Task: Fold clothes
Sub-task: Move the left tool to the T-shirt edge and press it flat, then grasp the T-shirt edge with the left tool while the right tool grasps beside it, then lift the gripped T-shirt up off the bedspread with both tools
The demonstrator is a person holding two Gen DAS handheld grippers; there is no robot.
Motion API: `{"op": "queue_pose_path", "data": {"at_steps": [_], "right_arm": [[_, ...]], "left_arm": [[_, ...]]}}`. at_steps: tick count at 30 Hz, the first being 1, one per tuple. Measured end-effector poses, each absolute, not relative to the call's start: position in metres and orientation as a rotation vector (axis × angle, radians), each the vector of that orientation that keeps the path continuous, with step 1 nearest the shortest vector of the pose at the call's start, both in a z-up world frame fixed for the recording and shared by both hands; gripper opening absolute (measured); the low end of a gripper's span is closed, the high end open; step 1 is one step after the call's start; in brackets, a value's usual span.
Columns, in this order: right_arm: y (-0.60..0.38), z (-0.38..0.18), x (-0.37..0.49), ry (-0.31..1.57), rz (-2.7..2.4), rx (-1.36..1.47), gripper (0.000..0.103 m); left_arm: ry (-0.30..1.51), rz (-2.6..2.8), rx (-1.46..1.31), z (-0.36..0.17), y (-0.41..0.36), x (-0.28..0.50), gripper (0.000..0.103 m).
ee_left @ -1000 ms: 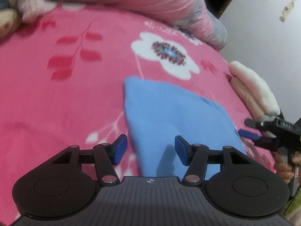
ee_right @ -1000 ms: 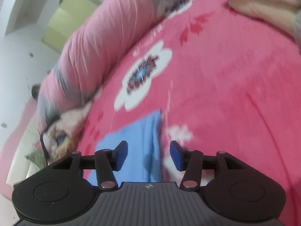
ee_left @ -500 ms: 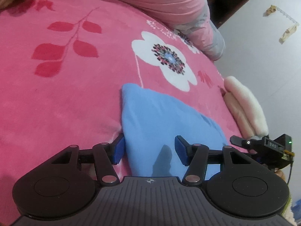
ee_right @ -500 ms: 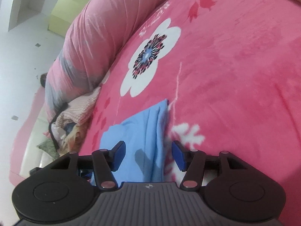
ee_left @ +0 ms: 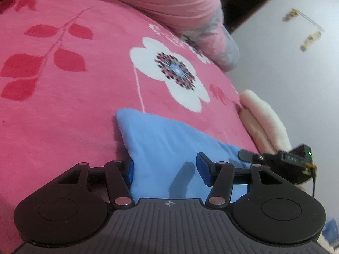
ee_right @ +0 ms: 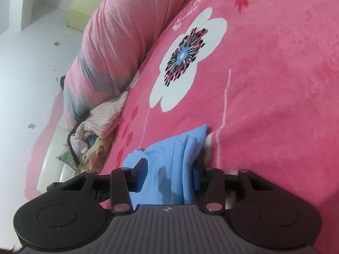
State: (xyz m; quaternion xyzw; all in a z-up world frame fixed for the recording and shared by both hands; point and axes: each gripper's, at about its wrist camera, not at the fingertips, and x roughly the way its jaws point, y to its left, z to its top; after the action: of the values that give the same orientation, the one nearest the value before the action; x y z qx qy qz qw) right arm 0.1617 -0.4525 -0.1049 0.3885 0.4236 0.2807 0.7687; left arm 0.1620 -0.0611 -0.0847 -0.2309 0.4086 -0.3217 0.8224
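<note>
A blue garment (ee_left: 169, 148) lies on the bed (ee_left: 63, 116), already doubled over: the right wrist view shows several stacked layers along its right edge. The left tongs (ee_left: 165, 170) are spread, straddling the cloth's near left edge; the right tongs (ee_right: 169, 175) are spread too, astride the layered right edge. Neither is pinching. A folded cream garment (ee_left: 267, 122) sits at the bed's right edge. Judging by the layers, this piece is partly folded; another fold, or a lift to the pile, may remain.
</note>
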Motion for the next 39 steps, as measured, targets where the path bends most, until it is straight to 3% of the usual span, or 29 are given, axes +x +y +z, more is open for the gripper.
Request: {"op": "queue_pose_path", "data": {"at_steps": [5, 8, 11, 15, 18, 29, 39], "right_arm": [[-0.455, -0.105, 0.151, 0.917, 0.647, 0.819, 0.039], [-0.453, -0.109, 0.158, 0.921, 0.613, 0.832, 0.021], [-0.448, -0.112, 0.164, 0.911, 0.595, 0.84, 0.012], [-0.443, -0.105, 0.158, 0.882, 0.546, 0.82, 0.01], [-0.437, -0.089, 0.146, 0.831, 0.504, 0.752, 0.009], [-0.401, -0.008, 0.089, 0.636, 0.397, 0.448, 0.009], [-0.384, 0.035, 0.031, 0.525, 0.334, 0.356, 0.009]], "left_arm": [[0.884, -0.738, -0.524, -0.089, -0.055, 0.16, 0.051], [0.887, -0.734, -0.567, -0.092, -0.06, 0.166, 0.049], [0.878, -0.714, -0.561, -0.093, -0.071, 0.17, 0.041], [0.859, -0.683, -0.538, -0.086, -0.074, 0.166, 0.015], [0.817, -0.682, -0.514, -0.071, -0.076, 0.156, 0.009], [0.663, -0.675, -0.426, -0.018, -0.082, 0.111, 0.007], [0.538, -0.67, -0.348, 0.025, -0.085, 0.062, 0.007]]}}
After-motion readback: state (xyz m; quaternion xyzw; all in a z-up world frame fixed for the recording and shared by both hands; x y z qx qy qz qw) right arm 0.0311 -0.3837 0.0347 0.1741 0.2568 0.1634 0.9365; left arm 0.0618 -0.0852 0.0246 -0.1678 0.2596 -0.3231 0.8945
